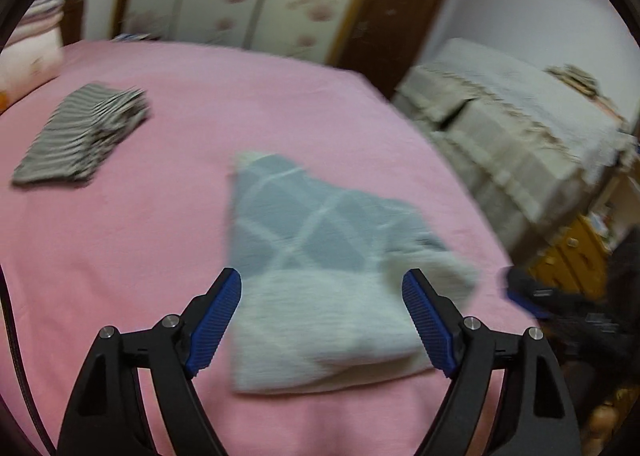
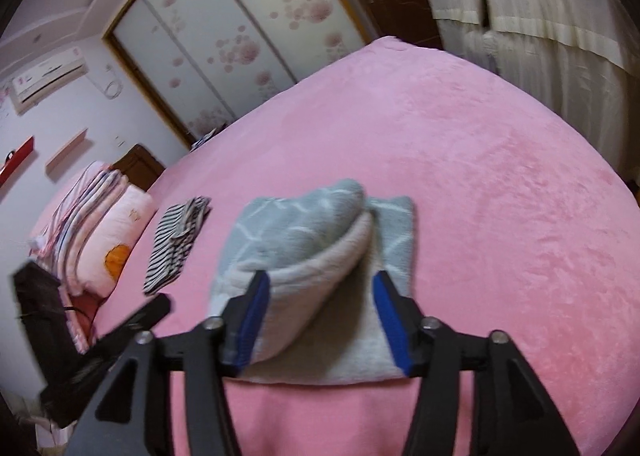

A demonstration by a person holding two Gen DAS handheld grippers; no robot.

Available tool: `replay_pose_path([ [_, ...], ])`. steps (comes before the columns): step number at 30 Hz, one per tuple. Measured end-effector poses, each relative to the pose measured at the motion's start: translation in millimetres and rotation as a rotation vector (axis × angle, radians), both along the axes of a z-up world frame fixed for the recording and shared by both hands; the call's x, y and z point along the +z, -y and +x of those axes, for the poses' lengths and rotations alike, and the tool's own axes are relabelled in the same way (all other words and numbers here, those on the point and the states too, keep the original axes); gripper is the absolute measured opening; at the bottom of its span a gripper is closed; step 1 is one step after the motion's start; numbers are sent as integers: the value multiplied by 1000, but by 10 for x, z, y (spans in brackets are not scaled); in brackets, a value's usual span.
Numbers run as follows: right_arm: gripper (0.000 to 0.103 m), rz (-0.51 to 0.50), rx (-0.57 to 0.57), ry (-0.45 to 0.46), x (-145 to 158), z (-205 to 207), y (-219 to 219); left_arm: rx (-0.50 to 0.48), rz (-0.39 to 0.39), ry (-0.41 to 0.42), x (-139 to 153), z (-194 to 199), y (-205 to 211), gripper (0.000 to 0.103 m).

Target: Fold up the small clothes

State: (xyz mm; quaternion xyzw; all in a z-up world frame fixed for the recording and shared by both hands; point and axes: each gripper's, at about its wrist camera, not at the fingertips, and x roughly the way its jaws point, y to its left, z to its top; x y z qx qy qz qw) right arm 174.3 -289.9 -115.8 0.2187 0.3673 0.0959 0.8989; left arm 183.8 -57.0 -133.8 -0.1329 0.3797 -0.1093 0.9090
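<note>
A grey-blue cloth with white lines and a pale underside [image 1: 320, 256] lies partly folded on the pink bed, a flap rolled over its middle [image 2: 316, 256]. My left gripper [image 1: 322, 292] is open and empty, its blue pads on either side of the cloth's near part, just above it. My right gripper [image 2: 320, 292] is open too, its blue pads straddling the rolled flap at the cloth's near edge. The right gripper also shows as a dark blur in the left wrist view [image 1: 560, 304].
A folded black-and-white striped garment [image 1: 84, 136] lies to the left on the pink bed [image 1: 160, 256], also in the right wrist view [image 2: 176, 244]. Stacked bedding and a pillow [image 2: 100, 224] sit at the bed's left. A covered cabinet [image 1: 520, 136] stands on the right.
</note>
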Motion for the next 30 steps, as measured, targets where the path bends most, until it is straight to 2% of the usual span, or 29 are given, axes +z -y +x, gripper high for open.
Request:
replay_pose_path([
  [1,66,-9,16,-1,25,26,-68,17,10,-16,-47,27,-30,82],
  [4,70,-42,50,-20,48,127,-253,57,22,-47,-171,44,-121,82],
  [9,70,-127,55,-150,-102,429,-492,54,45,-55,-242,47,-125,82],
  [13,69,-77,38,-223,-218,571,-450,36,58,-38,-214,73,-58,82],
  [14,62,-70,41,-226,-233,581,-434,33,62,-36,-193,81,-45,82],
  [15,35,-70,49,-224,-243,580,-426,29,66,-34,-188,97,-23,82],
  [18,25,-126,48,-199,-219,481,-392,17,70,-28,-175,138,45,82],
  [21,20,-132,28,-153,-170,300,-278,3,76,-20,-187,177,110,82],
  [24,17,-106,-31,-126,-313,57,-117,-19,107,-35,-298,241,181,82],
  [28,14,-102,-111,-148,-742,-172,10,-53,153,-100,-572,298,238,82],
  [30,13,-81,-141,-169,-933,-235,61,-78,134,-124,-692,295,233,83],
])
